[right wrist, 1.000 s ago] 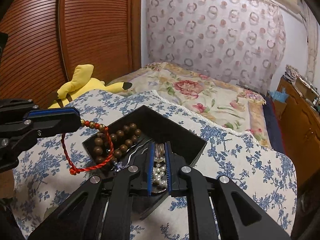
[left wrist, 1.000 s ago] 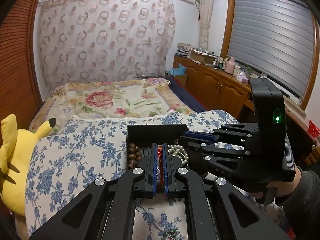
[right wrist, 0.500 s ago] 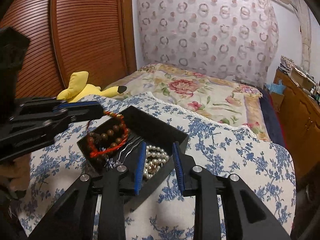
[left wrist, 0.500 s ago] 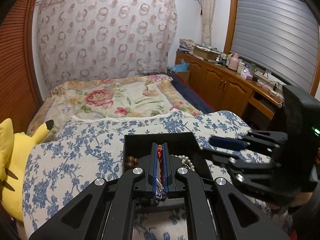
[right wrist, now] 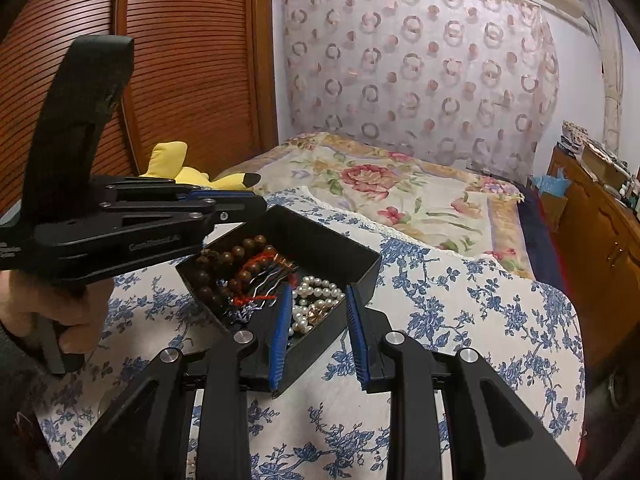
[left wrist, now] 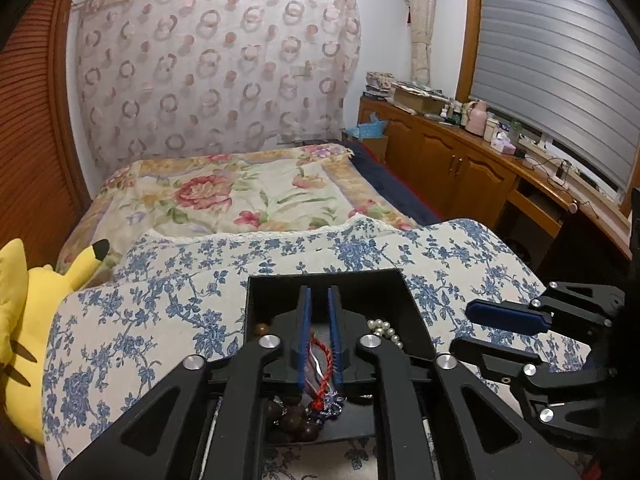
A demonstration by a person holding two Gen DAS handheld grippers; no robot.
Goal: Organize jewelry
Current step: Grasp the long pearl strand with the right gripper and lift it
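A black jewelry box (right wrist: 320, 252) sits open on a surface draped in a blue-flowered cloth (right wrist: 460, 320), and everything here is placed against that box.

Inside the box, along its left side, lies a wooden bead bracelet (right wrist: 224, 260). A red cord bracelet (right wrist: 256, 264) lies over the beads toward the middle of the box, with a wavy metal hairpin (right wrist: 264, 284) just beside it. A pearl necklace (right wrist: 316, 292) is heaped in the right part of the box.

The left gripper (left wrist: 319, 312) reaches over the near edge of the box, its blue-padded fingers parted by a narrow gap. The red cord shows in that gap, low between the pads, but whether the pads touch it cannot be told from either view. In the right wrist view this gripper (right wrist: 240, 204) hangs above the box's left corner, over the wooden beads.

The right gripper (right wrist: 318, 308) stands wide open and holds nothing; its left finger is over the near right part of the box next to the pearls, its right finger outside the box wall. In the left wrist view it (left wrist: 480, 328) sits just right of the box.

A yellow plush toy (left wrist: 24, 320) lies well to the left of the box.
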